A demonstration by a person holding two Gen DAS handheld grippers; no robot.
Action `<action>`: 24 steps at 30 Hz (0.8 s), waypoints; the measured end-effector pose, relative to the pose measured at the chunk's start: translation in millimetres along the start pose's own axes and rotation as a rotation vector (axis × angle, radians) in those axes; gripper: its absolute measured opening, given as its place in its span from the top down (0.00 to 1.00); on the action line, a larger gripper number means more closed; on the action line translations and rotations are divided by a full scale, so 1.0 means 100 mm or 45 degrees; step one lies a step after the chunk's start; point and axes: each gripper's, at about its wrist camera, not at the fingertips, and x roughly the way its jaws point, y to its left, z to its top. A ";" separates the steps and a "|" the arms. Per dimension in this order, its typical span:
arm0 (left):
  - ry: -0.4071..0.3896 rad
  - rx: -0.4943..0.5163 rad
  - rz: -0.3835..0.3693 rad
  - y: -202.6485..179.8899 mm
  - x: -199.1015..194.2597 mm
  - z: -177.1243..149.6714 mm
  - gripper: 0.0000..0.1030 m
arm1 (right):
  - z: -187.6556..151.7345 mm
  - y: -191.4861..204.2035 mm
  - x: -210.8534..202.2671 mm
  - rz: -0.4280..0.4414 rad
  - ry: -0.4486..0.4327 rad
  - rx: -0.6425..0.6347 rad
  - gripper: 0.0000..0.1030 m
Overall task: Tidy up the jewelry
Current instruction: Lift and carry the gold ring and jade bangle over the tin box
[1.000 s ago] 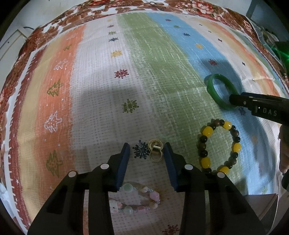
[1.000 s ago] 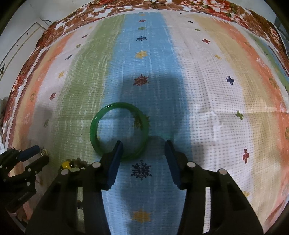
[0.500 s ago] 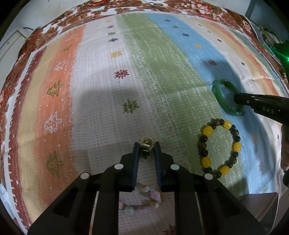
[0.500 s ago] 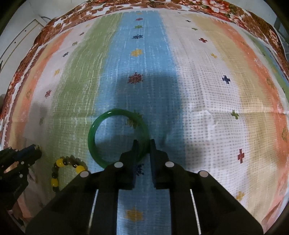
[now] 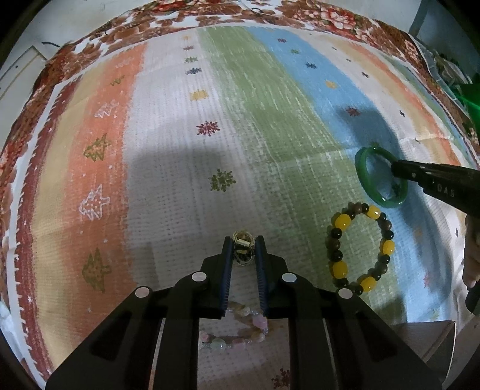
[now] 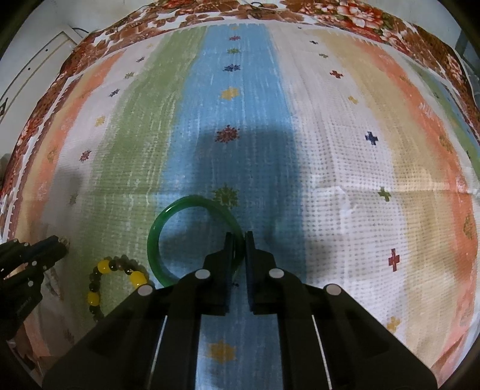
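My left gripper (image 5: 243,243) is shut on a small bundle of gold rings (image 5: 243,238), held just above the striped cloth. My right gripper (image 6: 239,238) is shut on the rim of a green bangle (image 6: 156,240) and holds it tilted, lifted off the cloth; the bangle also shows in the left wrist view (image 5: 364,171). A bracelet of yellow and dark beads (image 5: 360,249) lies flat on the cloth between the two grippers and also shows in the right wrist view (image 6: 102,279). A pale pink bead bracelet (image 5: 237,330) lies under my left gripper, partly hidden.
A striped woven cloth (image 5: 180,150) with a red floral border (image 5: 270,15) covers the whole surface. A brown box corner (image 5: 426,339) sits at the lower right of the left wrist view. Green items (image 5: 468,99) lie past the cloth's far right edge.
Both grippers closed from open: the left on the gold rings, the right on the green bangle's rim. The bangle has since tilted up off the cloth.
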 end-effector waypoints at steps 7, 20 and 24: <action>-0.024 -0.010 -0.009 0.00 -0.11 0.00 0.86 | -0.02 0.08 -0.16 -0.004 -0.042 -0.032 0.91; -0.076 -0.036 -0.021 -0.02 -0.33 -0.06 0.86 | -0.16 0.17 -0.48 0.008 -0.111 -0.061 0.91; -0.093 -0.037 -0.032 -0.06 -0.42 -0.11 0.86 | -0.24 0.17 -0.61 0.014 -0.135 -0.061 0.91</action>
